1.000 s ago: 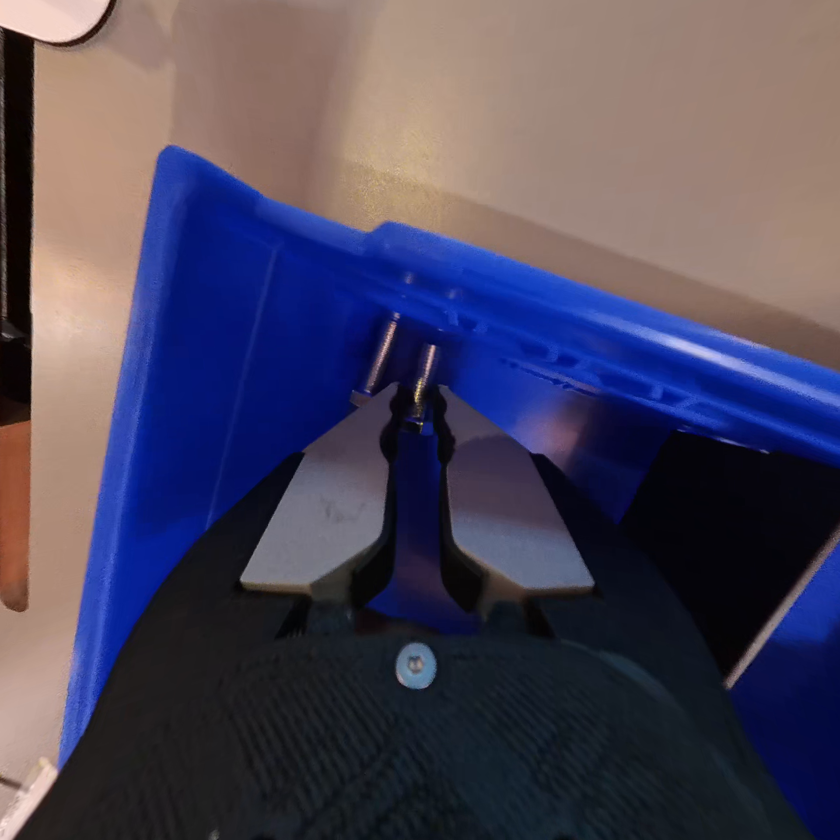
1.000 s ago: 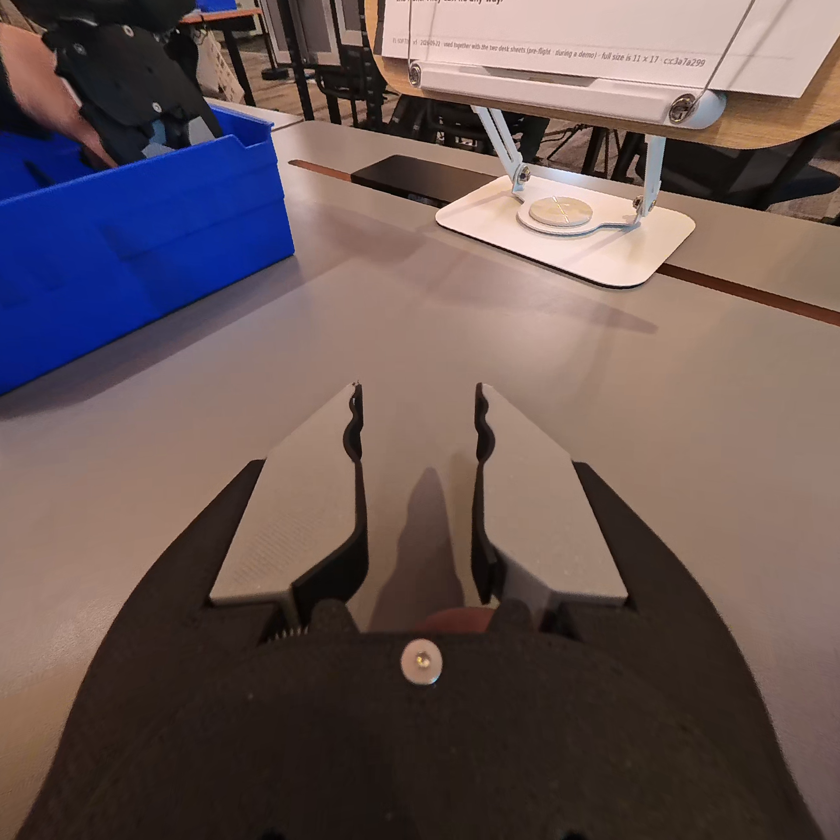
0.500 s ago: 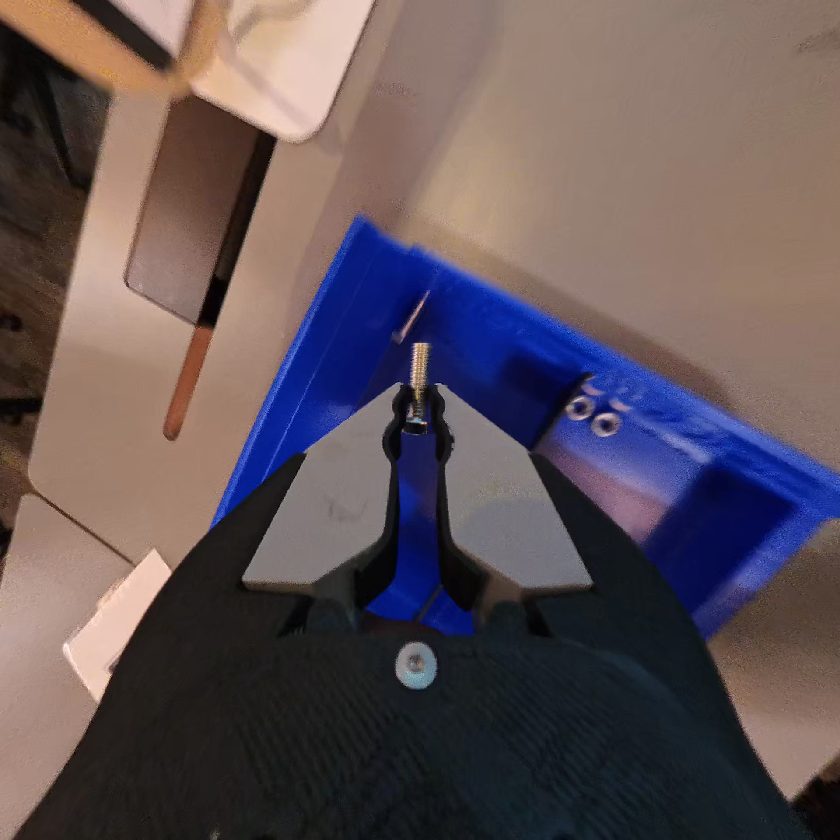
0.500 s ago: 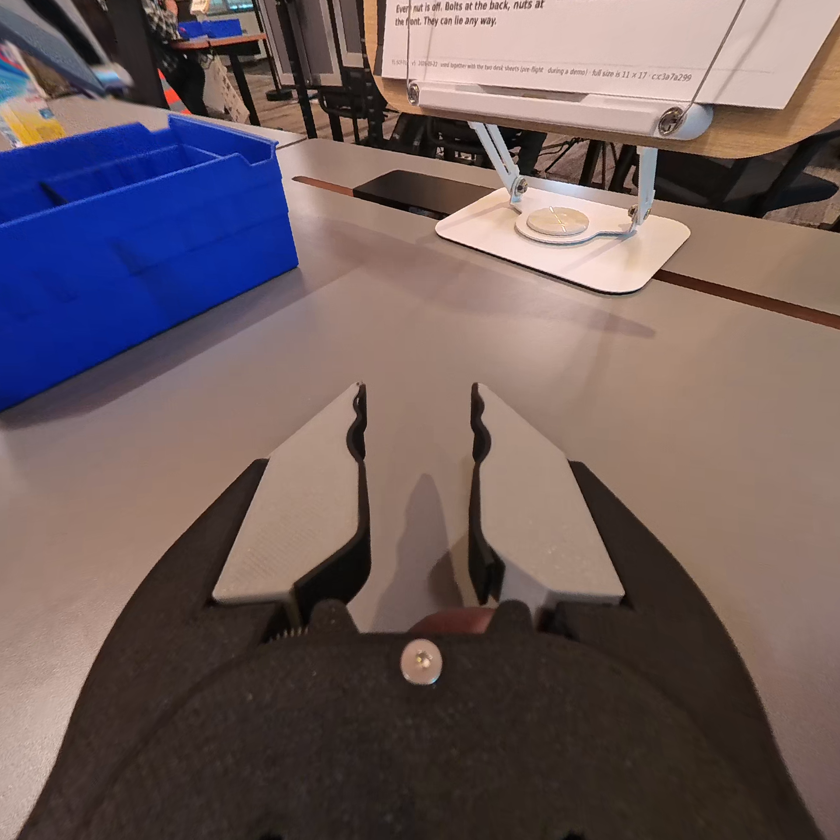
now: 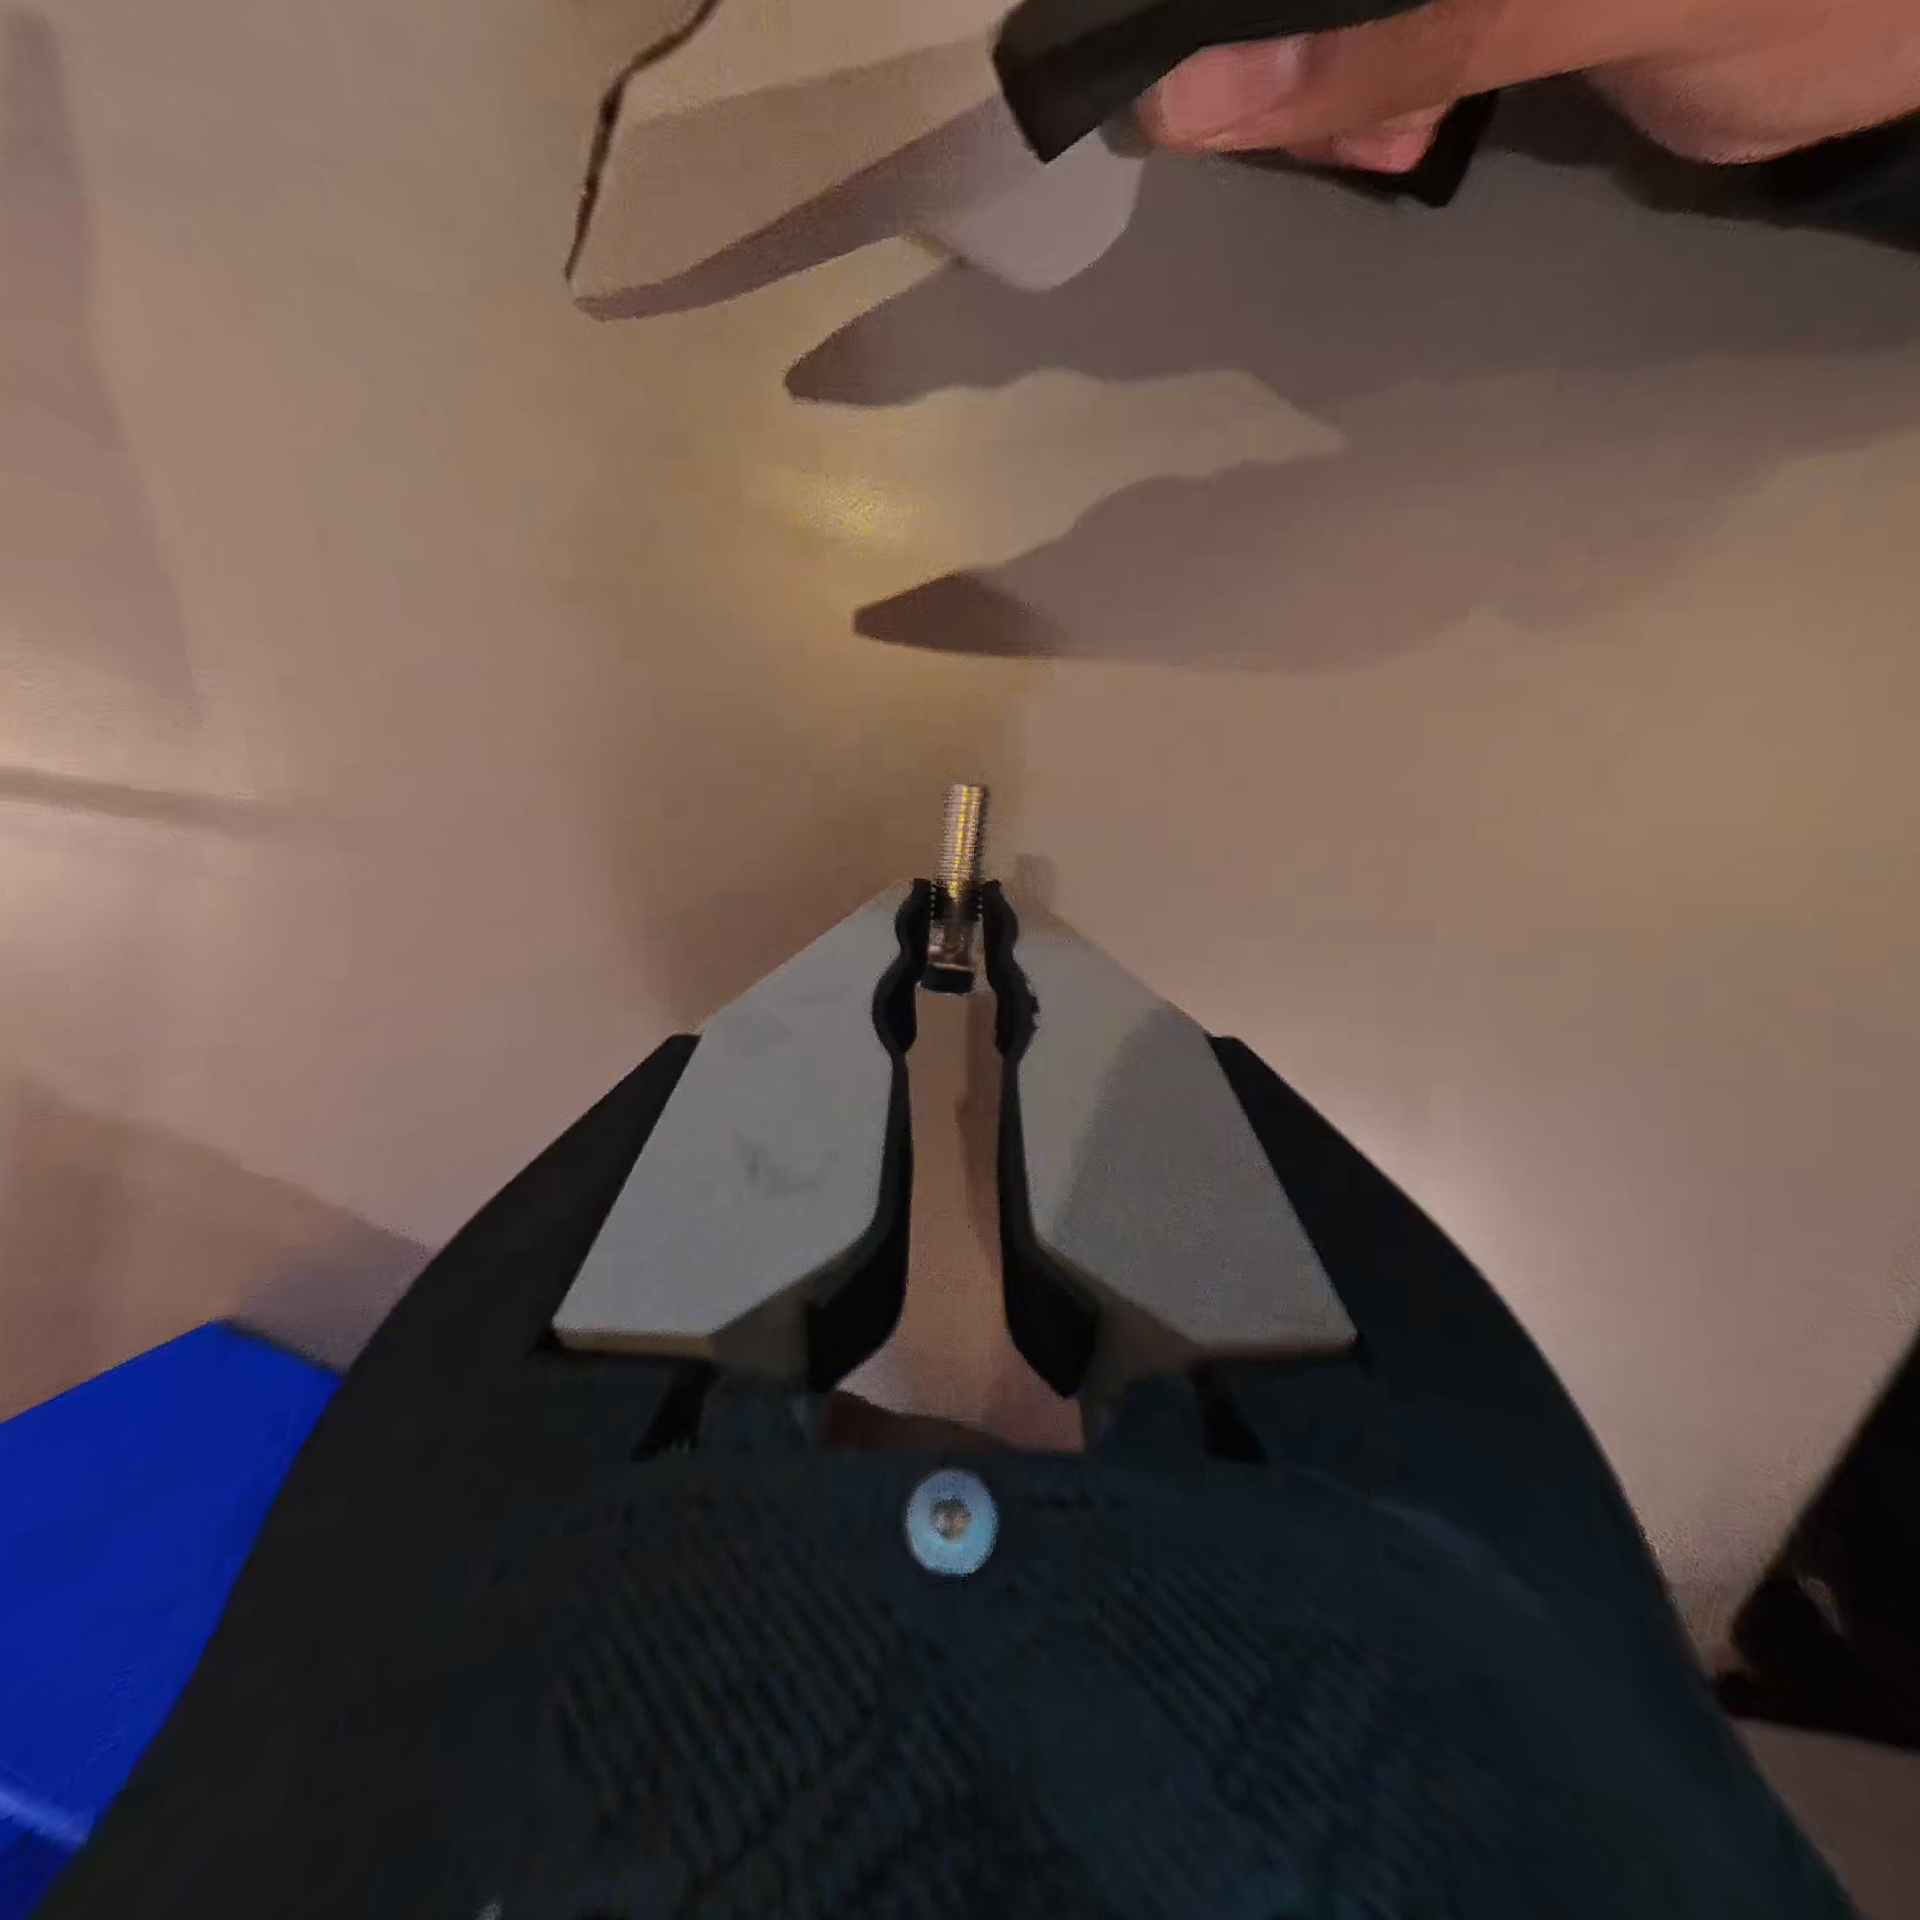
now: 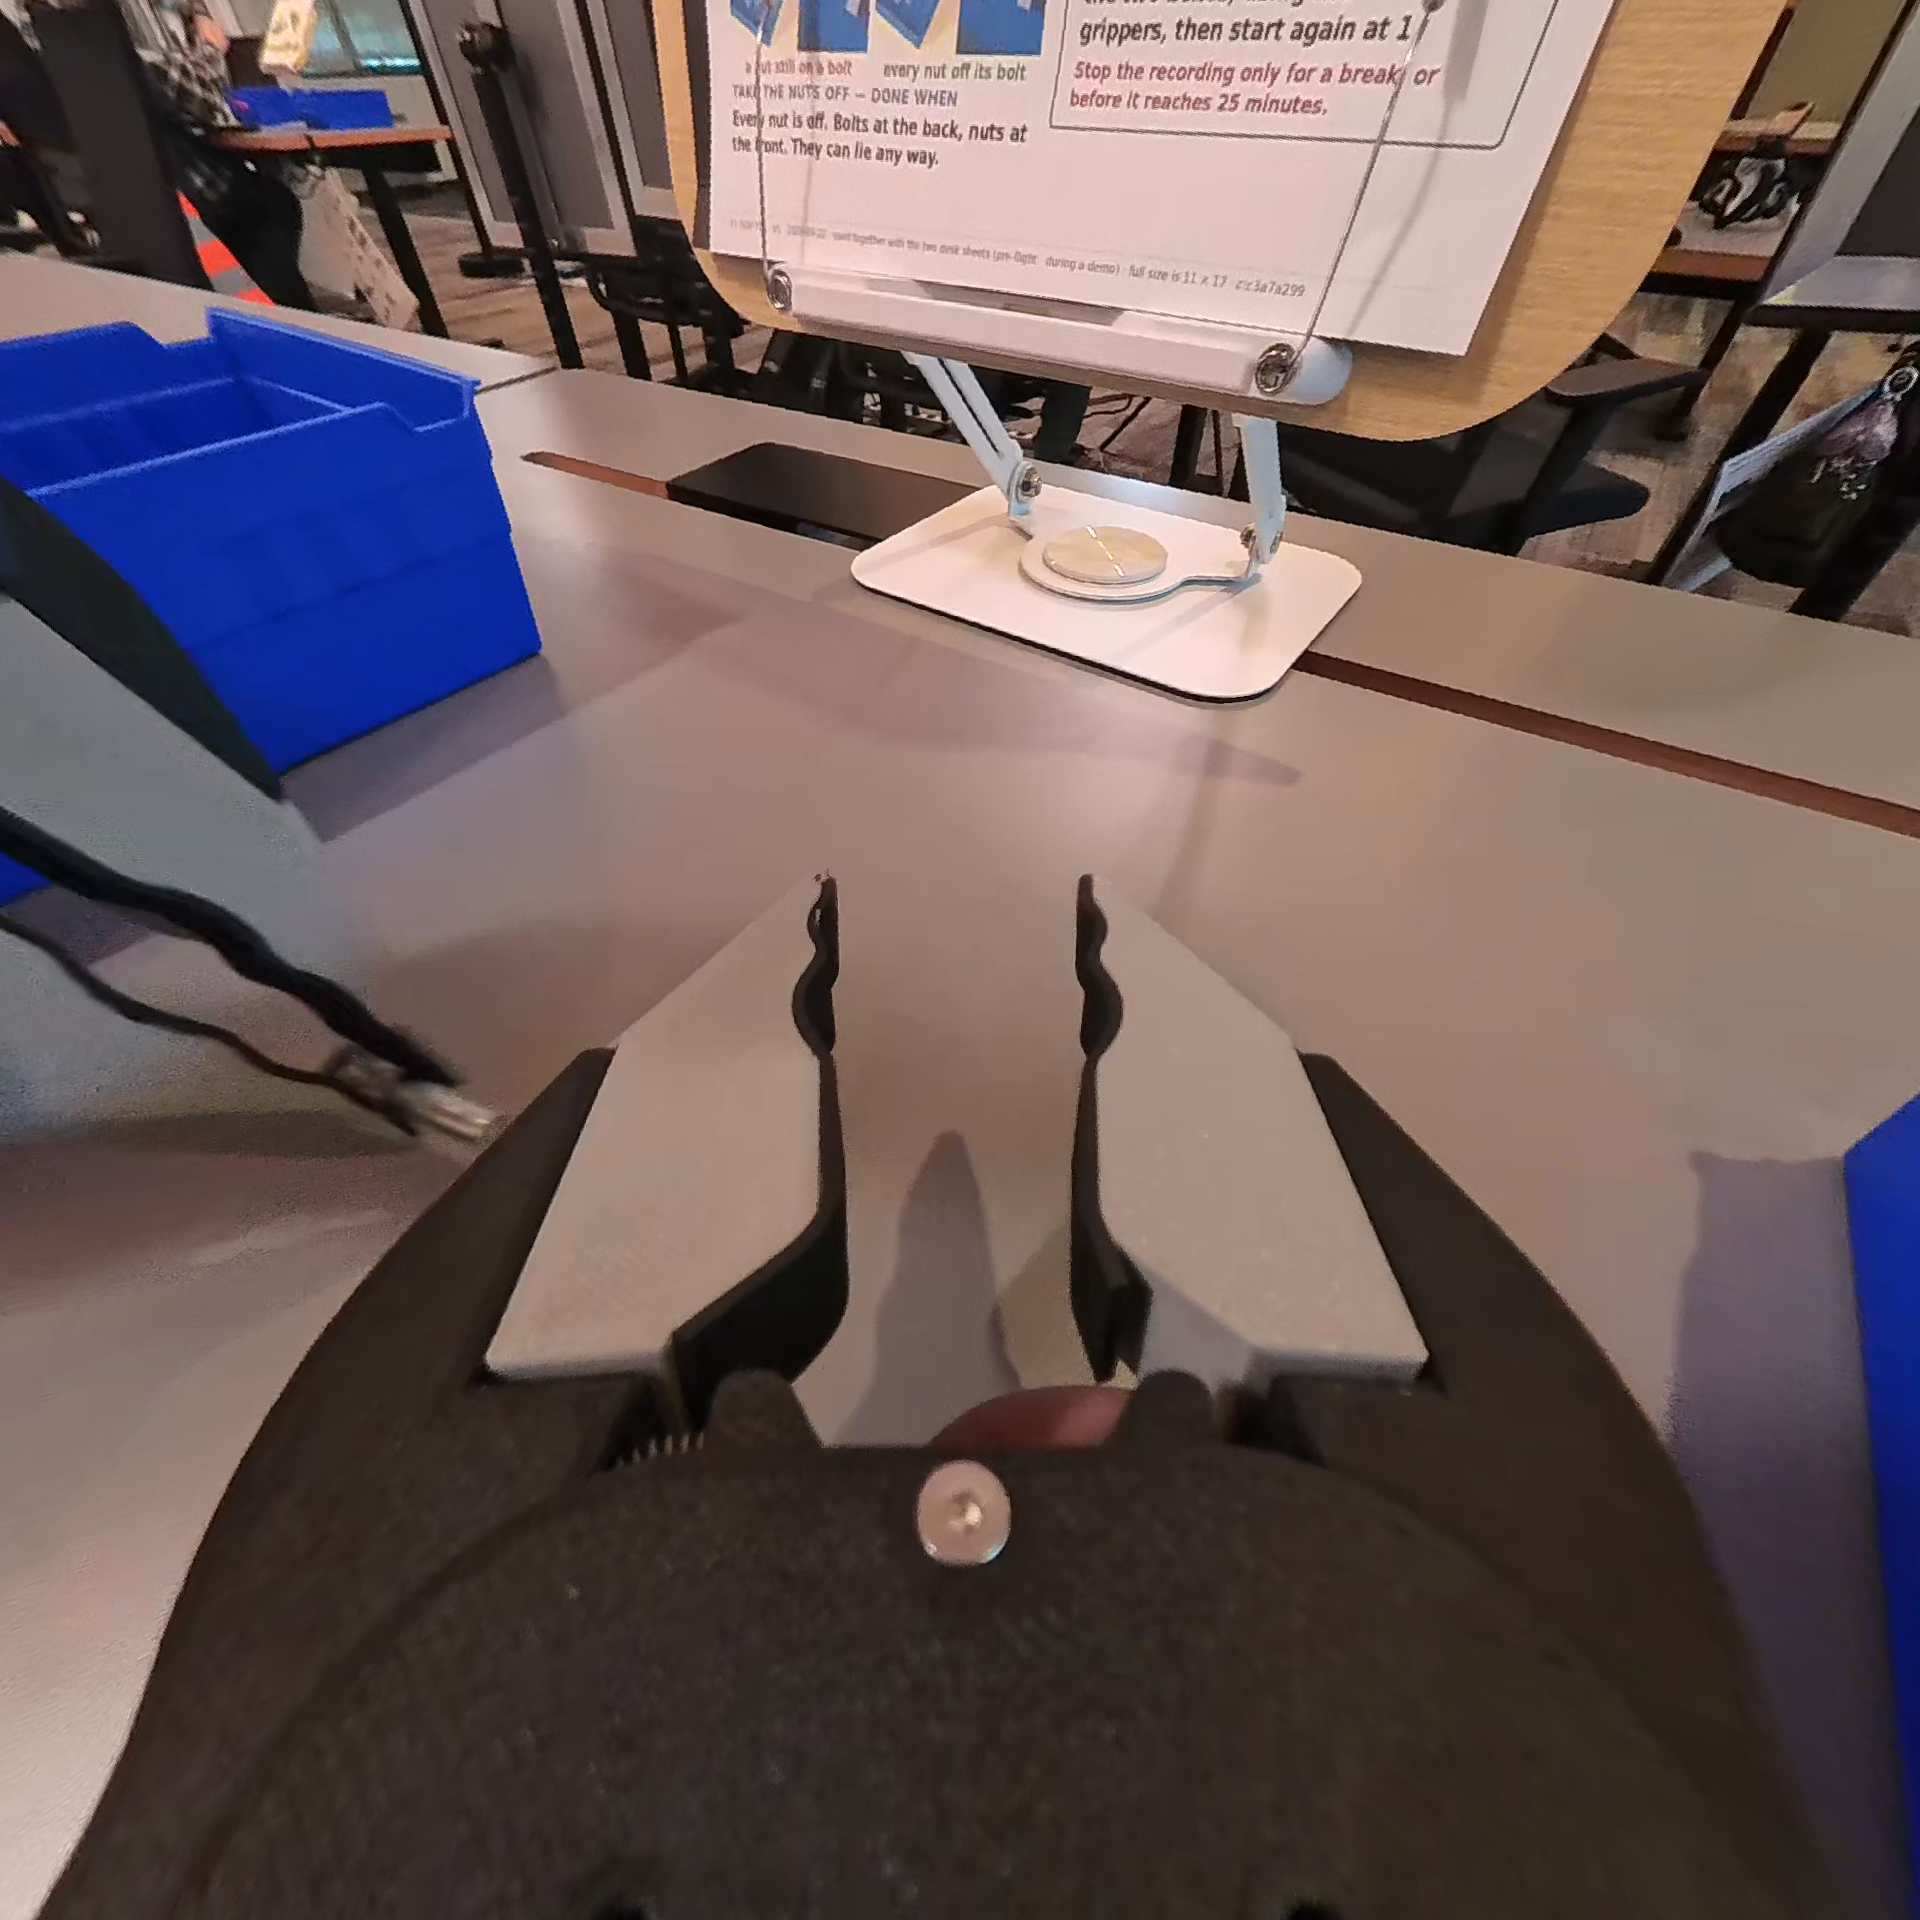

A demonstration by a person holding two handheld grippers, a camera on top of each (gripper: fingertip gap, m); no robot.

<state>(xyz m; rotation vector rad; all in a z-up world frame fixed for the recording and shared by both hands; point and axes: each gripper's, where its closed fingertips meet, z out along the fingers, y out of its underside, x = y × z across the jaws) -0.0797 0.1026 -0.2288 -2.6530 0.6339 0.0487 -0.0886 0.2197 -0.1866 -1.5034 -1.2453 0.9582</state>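
My left gripper (image 5: 956,906) is shut on a small silver bolt (image 5: 960,842), gripped near its head with the threaded end sticking out past the tips, above the bare grey table (image 5: 416,623). The right wrist view shows this gripper coming in from the left (image 6: 379,1070) with the bolt (image 6: 449,1117) at its tips, just left of my right gripper (image 6: 951,894). The right gripper is open and empty, a little above the table. In the left wrist view it shows at the top (image 5: 862,208), held by a hand (image 5: 1455,73).
A blue divided bin (image 6: 270,540) stands at the left on the table; its corner shows in the left wrist view (image 5: 135,1507). A stand with a white base (image 6: 1112,603) and a printed sheet stands behind. Another blue object (image 6: 1886,1455) is at the right edge.
My left gripper has lifted the bolt out of the blue bin and carried it over the open table toward the right gripper. The right gripper has stayed open, shifting slightly.
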